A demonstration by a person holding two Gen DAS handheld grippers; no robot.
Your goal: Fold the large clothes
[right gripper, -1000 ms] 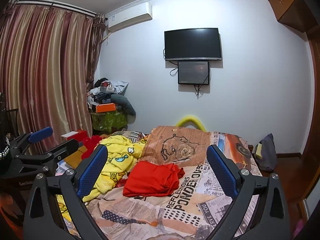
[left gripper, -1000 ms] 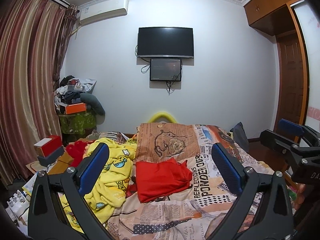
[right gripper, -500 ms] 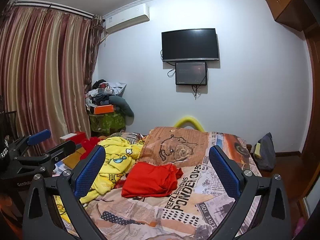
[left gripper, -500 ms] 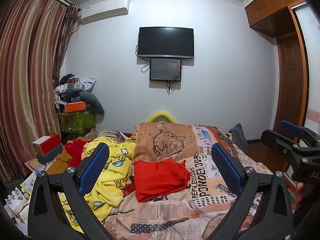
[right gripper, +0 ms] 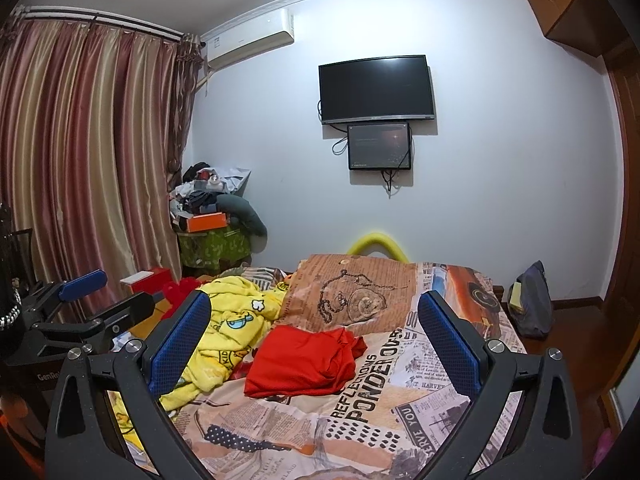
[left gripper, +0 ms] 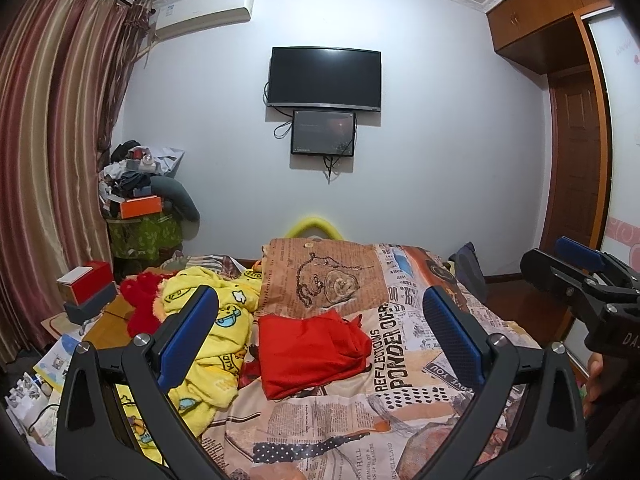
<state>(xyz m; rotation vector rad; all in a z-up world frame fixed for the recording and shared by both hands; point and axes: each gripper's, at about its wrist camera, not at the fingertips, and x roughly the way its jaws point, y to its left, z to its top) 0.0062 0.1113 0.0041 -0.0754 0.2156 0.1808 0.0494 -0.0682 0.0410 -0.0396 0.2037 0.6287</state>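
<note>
A folded red garment [left gripper: 310, 350] [right gripper: 304, 360] lies in the middle of the bed [left gripper: 404, 396] [right gripper: 380, 412], on a newspaper-print cover. A crumpled yellow cartoon-print garment [left gripper: 208, 332] [right gripper: 228, 320] is heaped to its left. My left gripper [left gripper: 320, 340] is open, held above the bed's near end, with nothing between its blue pads [left gripper: 188, 336]. My right gripper [right gripper: 314, 340] is open too and holds nothing. Each gripper also shows at the edge of the other's view: the right gripper [left gripper: 580, 276] and the left gripper [right gripper: 80, 300].
A red fluffy item [left gripper: 140, 300] and boxes [left gripper: 86, 290] sit left of the bed. A cluttered pile [left gripper: 140, 196] stands in the corner by the curtains [left gripper: 48, 160]. A dark bag [right gripper: 532, 304] leans at the bed's right. A TV [left gripper: 324, 78] hangs on the far wall.
Both views have drifted slightly, so the bed and clothes sit a little lower and more leftward in frame. The grippers stay open and the clothes have not moved.
</note>
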